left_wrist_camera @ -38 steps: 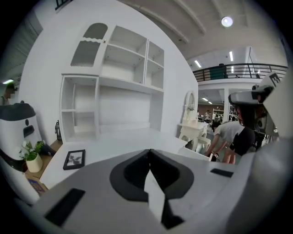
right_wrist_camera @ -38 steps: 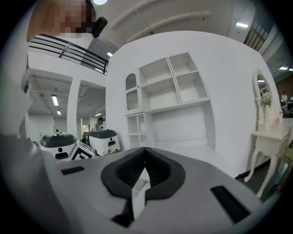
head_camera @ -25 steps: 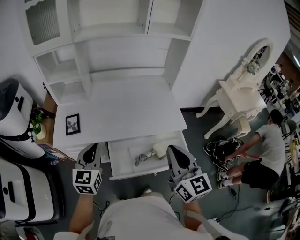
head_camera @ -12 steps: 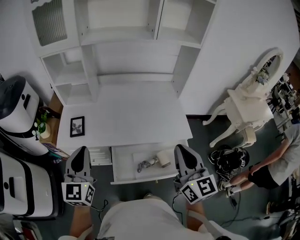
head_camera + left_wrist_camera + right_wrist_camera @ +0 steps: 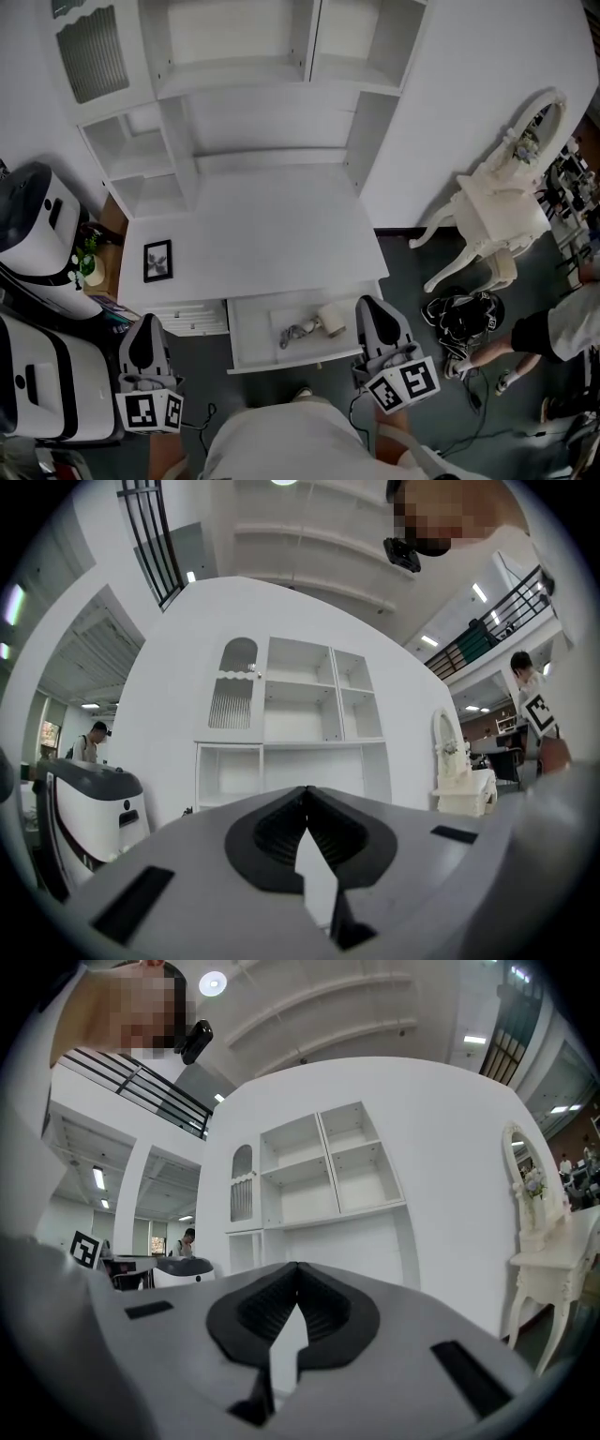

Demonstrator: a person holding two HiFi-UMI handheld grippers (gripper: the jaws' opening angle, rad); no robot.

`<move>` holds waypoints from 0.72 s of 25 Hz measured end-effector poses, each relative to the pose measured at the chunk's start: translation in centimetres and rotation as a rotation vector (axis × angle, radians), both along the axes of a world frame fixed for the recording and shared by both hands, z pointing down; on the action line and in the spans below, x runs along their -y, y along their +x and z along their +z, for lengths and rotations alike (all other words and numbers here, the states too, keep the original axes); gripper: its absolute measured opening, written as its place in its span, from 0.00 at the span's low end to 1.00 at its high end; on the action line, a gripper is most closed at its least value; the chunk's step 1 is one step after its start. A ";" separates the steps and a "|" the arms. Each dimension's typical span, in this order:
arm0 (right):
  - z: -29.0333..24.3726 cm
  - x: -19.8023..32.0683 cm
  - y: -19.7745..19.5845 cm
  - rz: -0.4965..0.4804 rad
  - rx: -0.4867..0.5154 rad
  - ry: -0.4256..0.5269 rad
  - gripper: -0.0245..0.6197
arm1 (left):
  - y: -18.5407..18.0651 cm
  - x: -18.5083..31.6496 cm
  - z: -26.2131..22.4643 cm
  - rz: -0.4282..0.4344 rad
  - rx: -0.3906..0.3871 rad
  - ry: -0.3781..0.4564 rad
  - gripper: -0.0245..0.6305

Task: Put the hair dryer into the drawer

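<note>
Right now the hair dryer point(image 5: 328, 319) lies inside the open drawer point(image 5: 248, 349), cream body toward the drawer's right, cord bunched just left of it. Drawer sticks out from under the white desk point(image 5: 262, 225). L gripper point(image 5: 147, 323): jaws closed, nothing btwn them, off to the drawer's left, apart from it. R gripper point(image 5: 370, 306): also closed & empty, at the drawer's right end; can't tell if touching. Small framed pic point(image 5: 157, 260) sits near desk's left edge.
</note>
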State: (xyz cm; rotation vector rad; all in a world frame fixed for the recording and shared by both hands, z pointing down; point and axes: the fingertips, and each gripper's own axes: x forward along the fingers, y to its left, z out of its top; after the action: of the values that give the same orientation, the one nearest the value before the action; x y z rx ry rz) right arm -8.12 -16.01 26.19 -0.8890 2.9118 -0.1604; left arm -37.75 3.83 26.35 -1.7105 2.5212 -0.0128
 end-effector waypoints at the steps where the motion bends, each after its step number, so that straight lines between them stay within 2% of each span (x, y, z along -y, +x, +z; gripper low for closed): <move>1: 0.1 -0.1 0.0 -0.001 0.001 -0.002 0.05 | -0.1 -0.2 -0.2 -0.007 0.004 0.003 0.06; 5: 0.2 -0.4 -0.2 -0.005 0.005 -0.005 0.05 | -0.8 -1.0 -0.6 -0.032 -0.002 0.018 0.06; 18: -0.1 -2.4 -0.4 0.004 0.016 -0.011 0.05 | -0.3 -2.0 -1.0 0.008 -0.007 0.032 0.06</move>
State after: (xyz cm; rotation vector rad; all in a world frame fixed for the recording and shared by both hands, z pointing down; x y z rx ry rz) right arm -8.54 -13.61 26.08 -0.8911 2.8971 -0.1833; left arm -38.06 5.78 25.39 -1.7115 2.5054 0.0339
